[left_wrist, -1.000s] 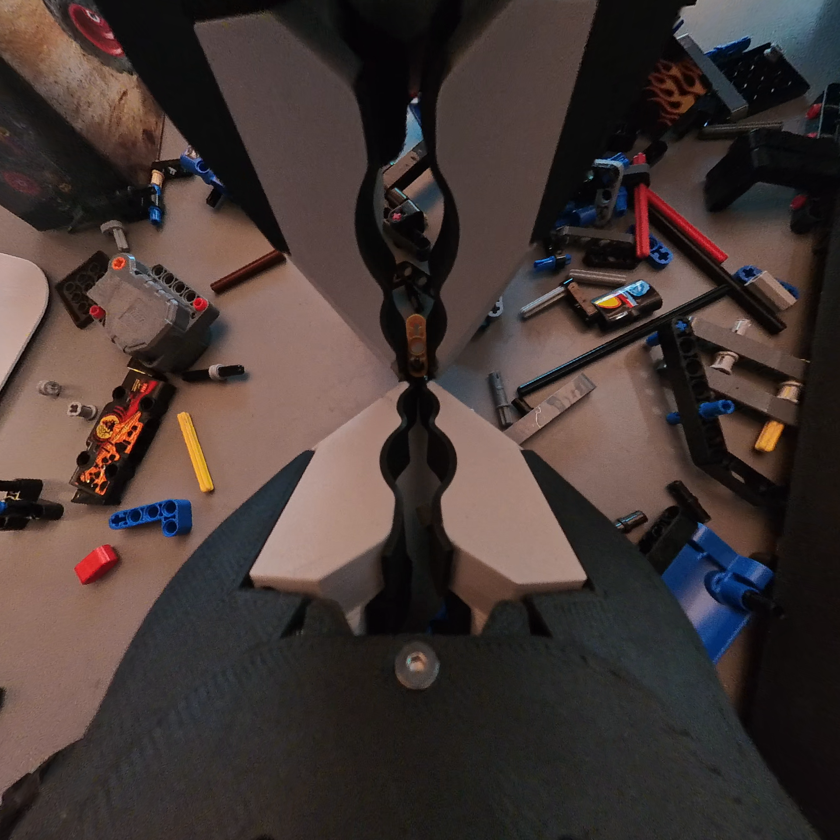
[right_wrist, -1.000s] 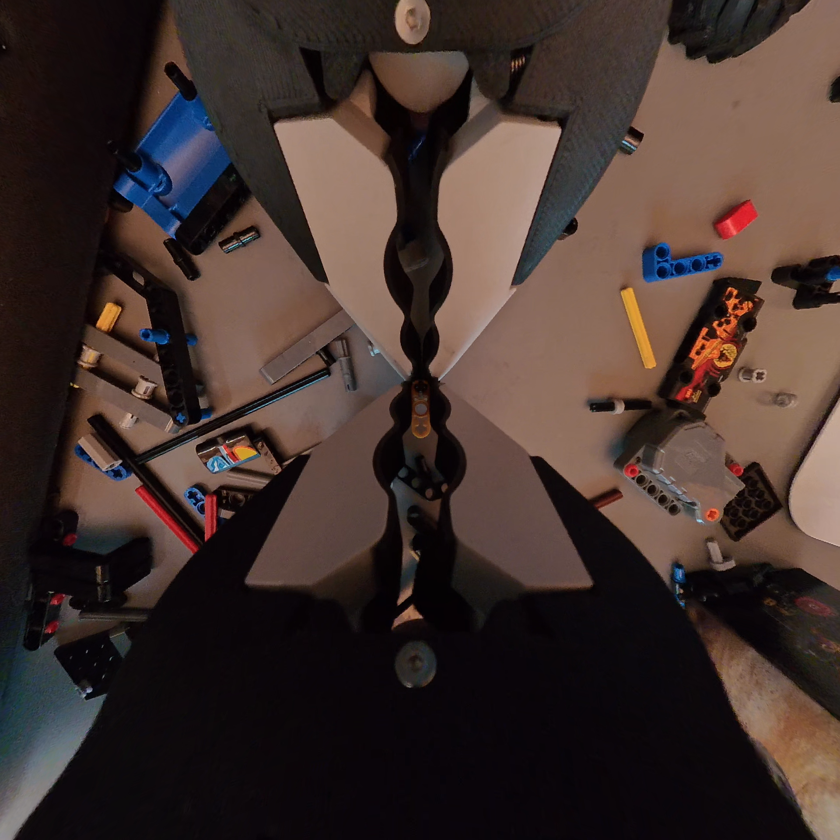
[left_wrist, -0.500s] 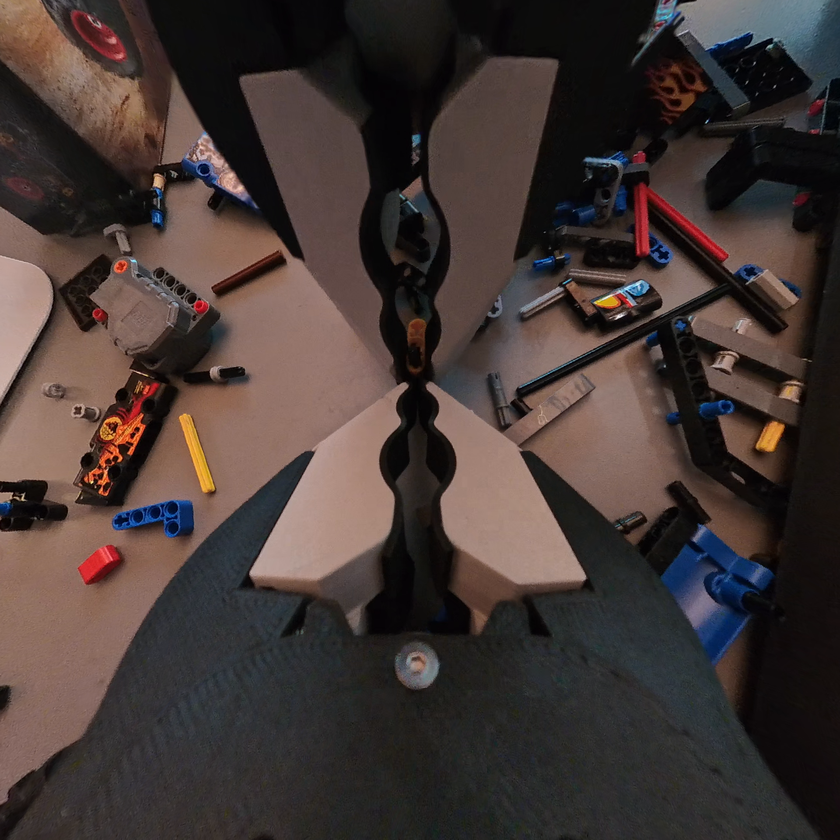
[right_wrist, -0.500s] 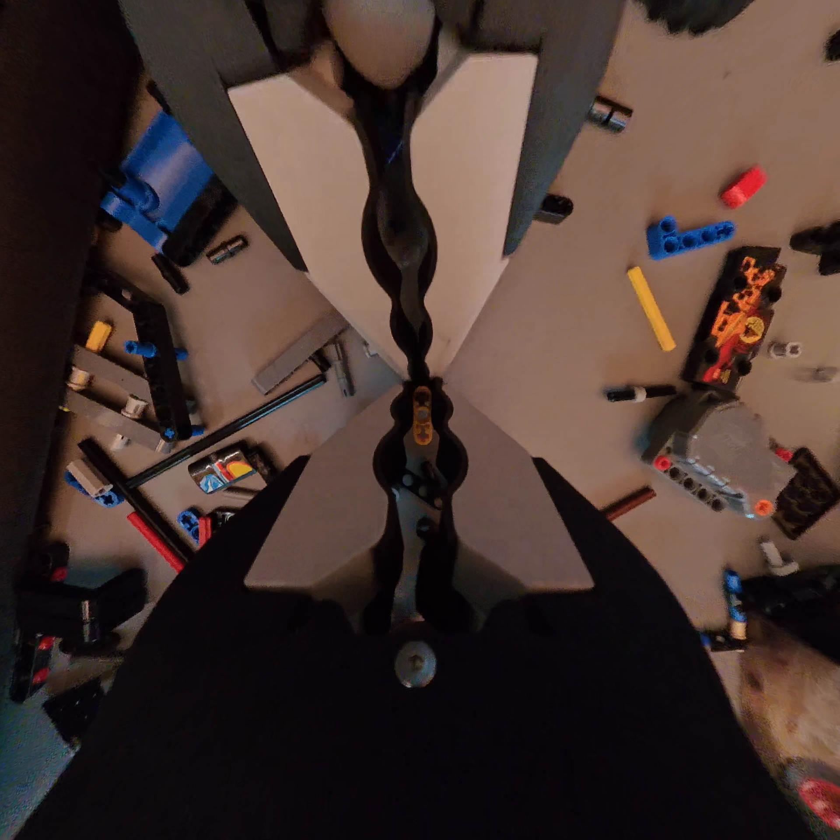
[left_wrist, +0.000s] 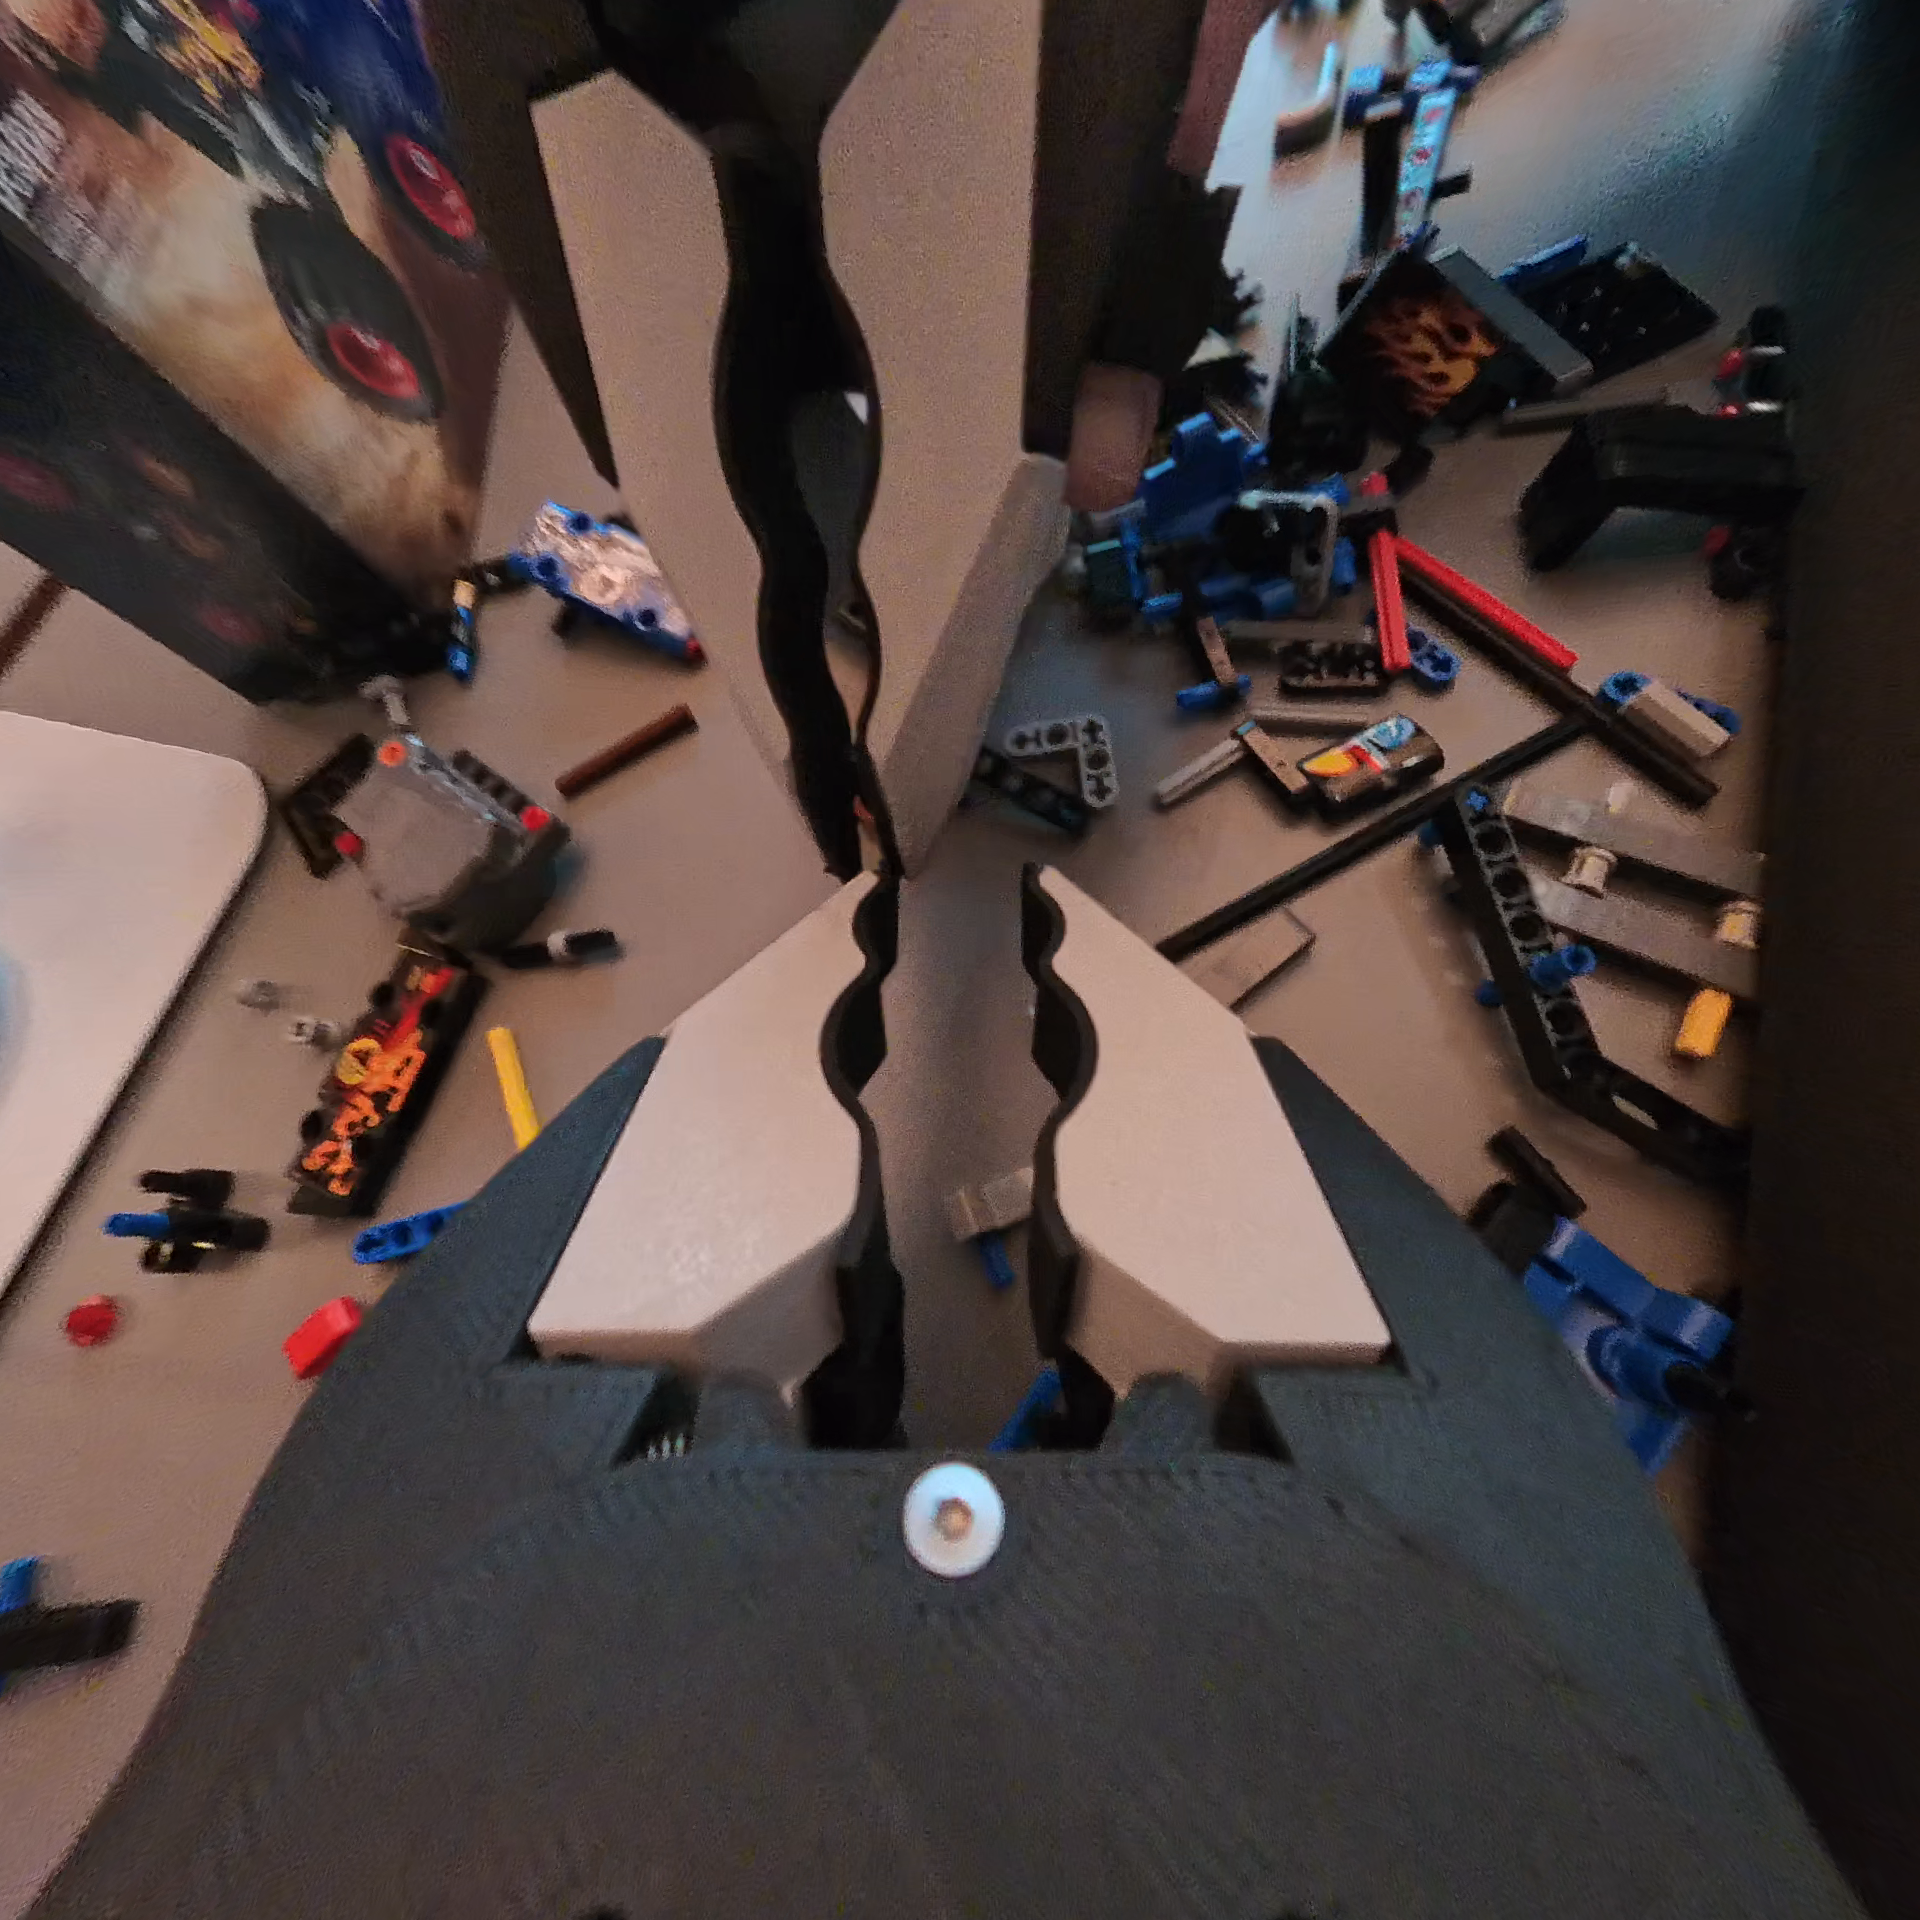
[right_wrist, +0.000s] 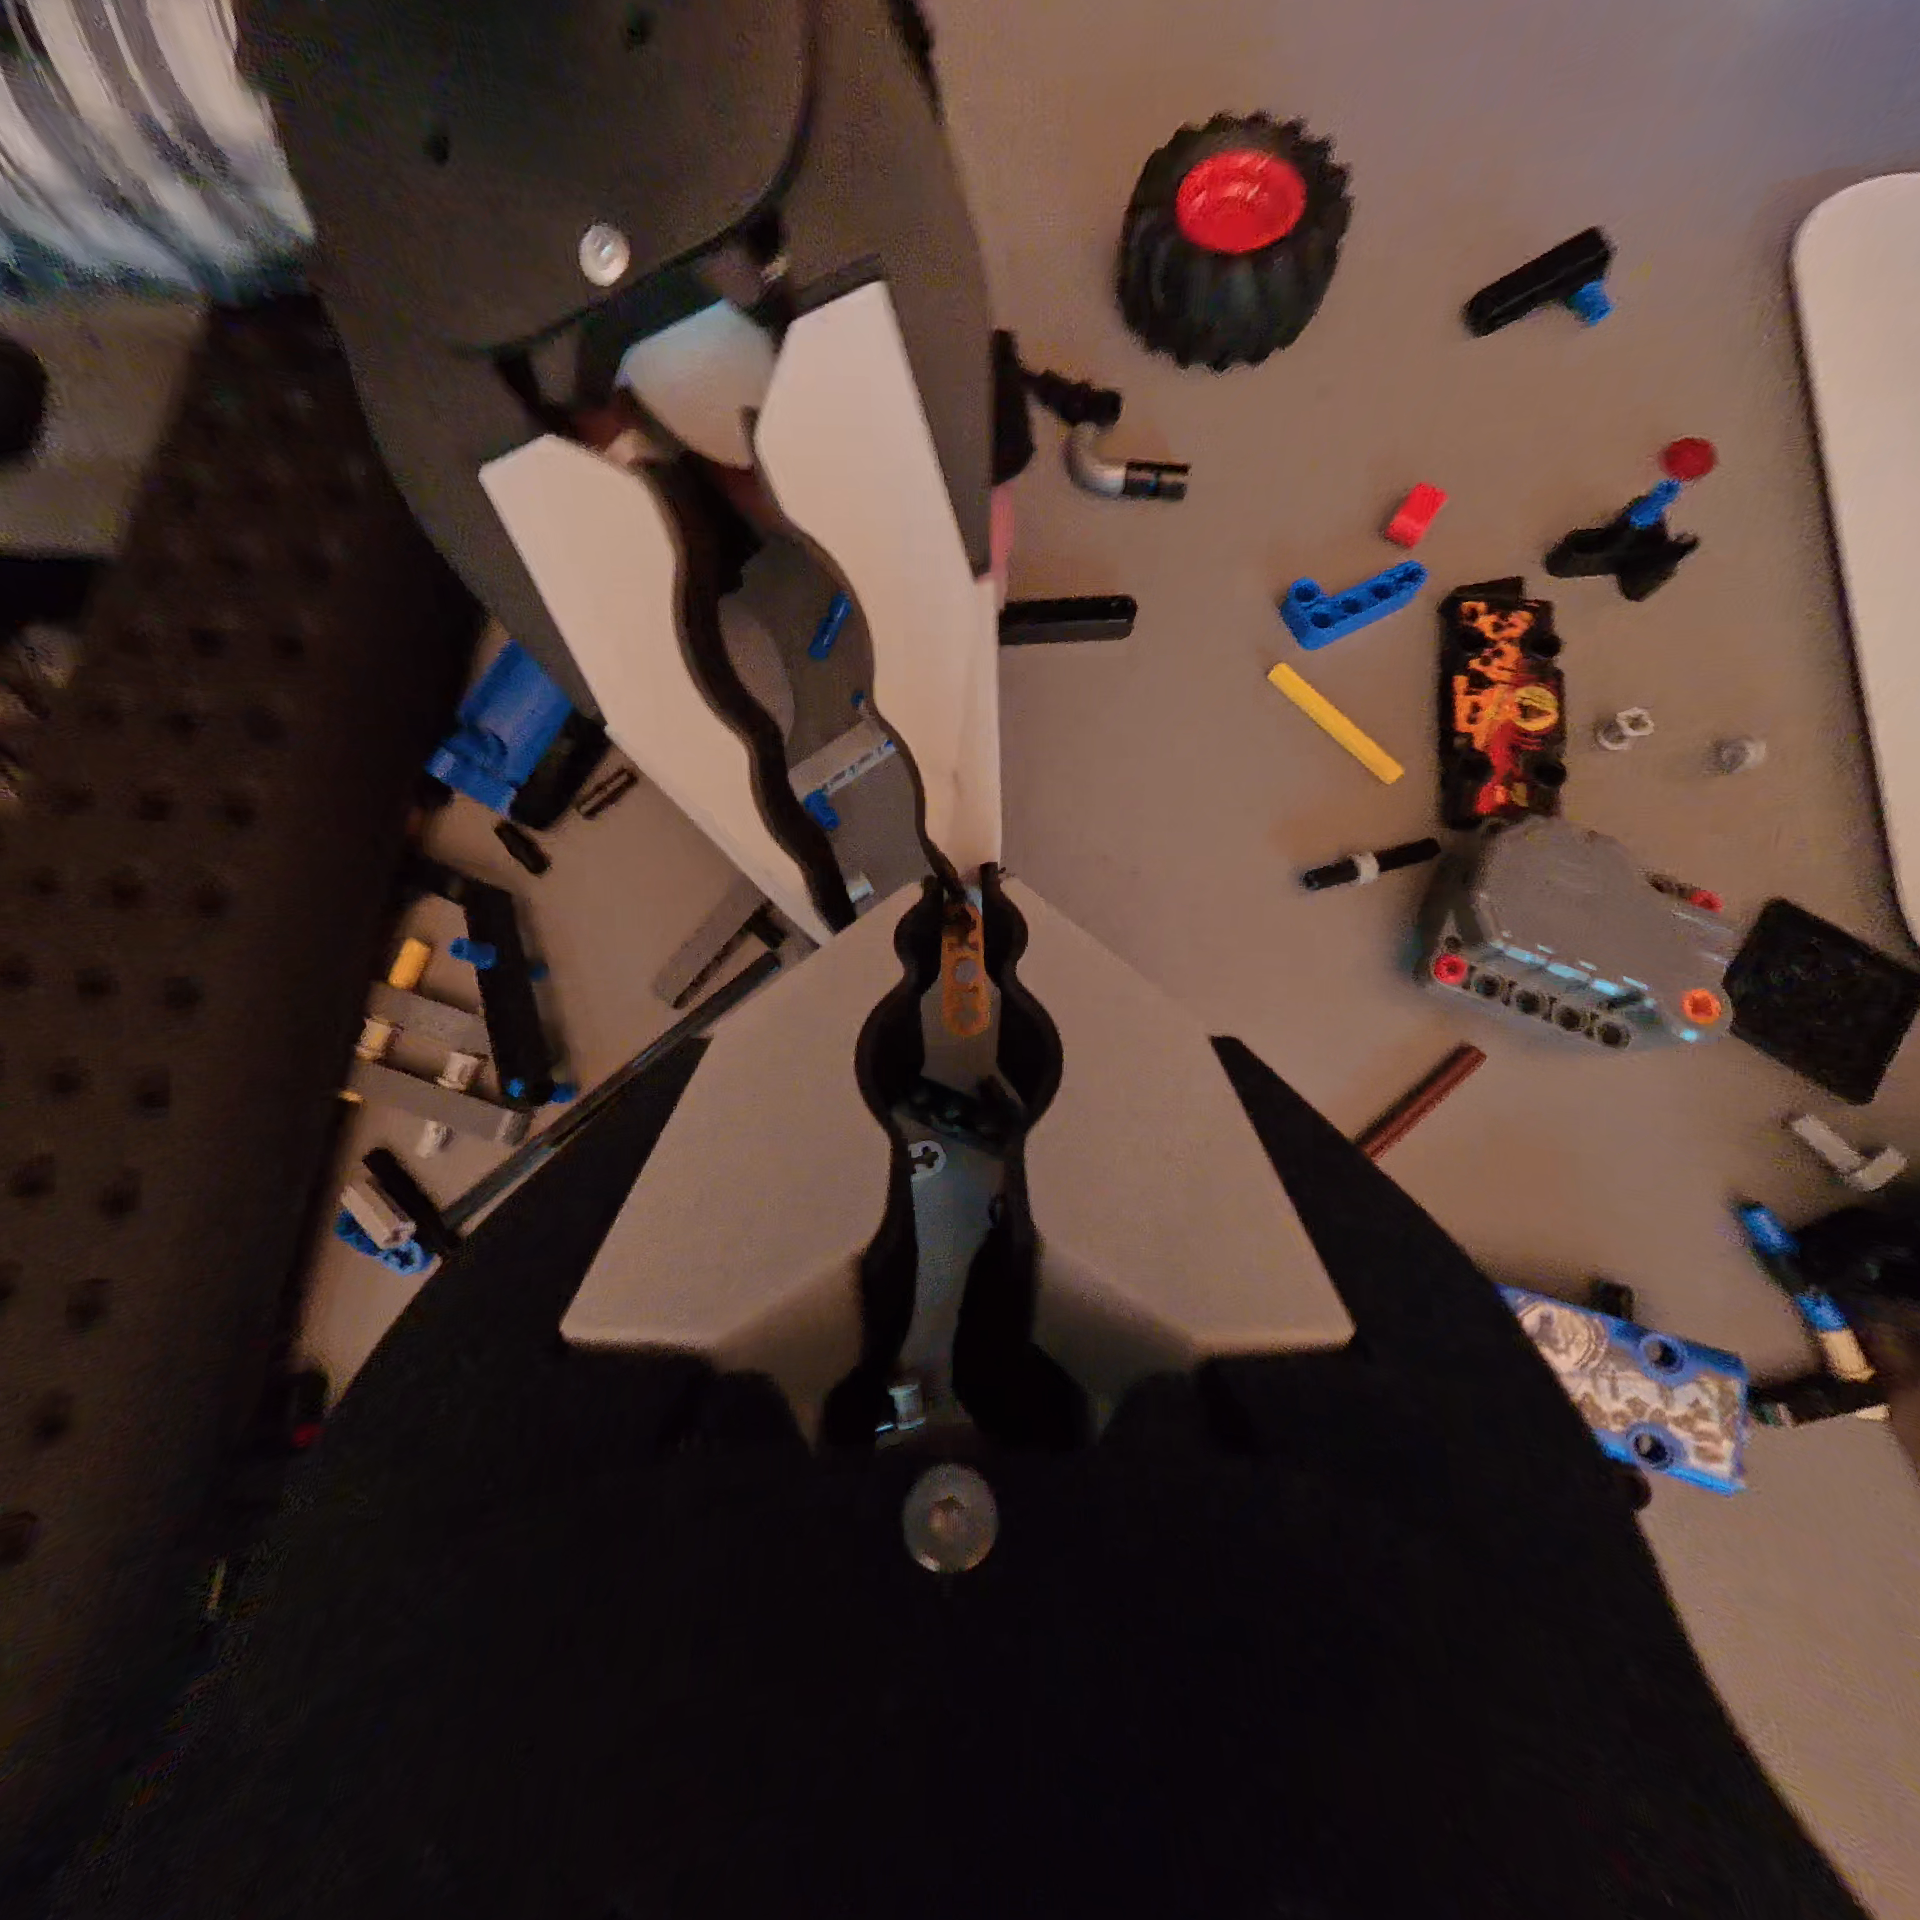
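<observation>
**Left wrist view.** We are looking along the left gripper (left_wrist: 958, 883). Its fingers are standing spread, with nothing between them and only bare bench (left_wrist: 707, 831) showing through the gap.

- The right gripper (left_wrist: 878, 857) is reaching down from the top centre of the frame, its tips almost meeting the left one's.
- A printed box (left_wrist: 260, 312) is standing at upper left.
- A white pad (left_wrist: 94, 935) is lying at the left edge.
- A grey motor block (left_wrist: 447, 831) and a flame-printed panel (left_wrist: 384, 1081) are sitting left of centre.
- A blue assembly (left_wrist: 1226, 540) and red axles (left_wrist: 1475, 603) are crowding the upper right.

**Right wrist view.** The right gripper's fingers are pressing together on a small orange beam (right_wrist: 964, 971), which is sitting at centre frame.

- The beam is being pinched only by the outermost tips, with most of its length lying inside the first hollow. We are judging this a shallow hold that calls for steady pressure and no twisting.
- The left gripper is coming in from the upper left with its fingers parted, just beside the beam's end. We cannot tell whether it is touching.

**Surface and room.**

- The bench is matt grey, dimly lit and littered with loose building pieces.
- A black tyre with a red hub (right_wrist: 1231, 239) is resting at upper right.
- A blue angled beam (right_wrist: 1345, 603) and a yellow axle (right_wrist: 1335, 722) are lying right of centre.
- A dark perforated mat (right_wrist: 156, 831) is filling the left side of the frame.
- No more of the room is showing.
</observation>
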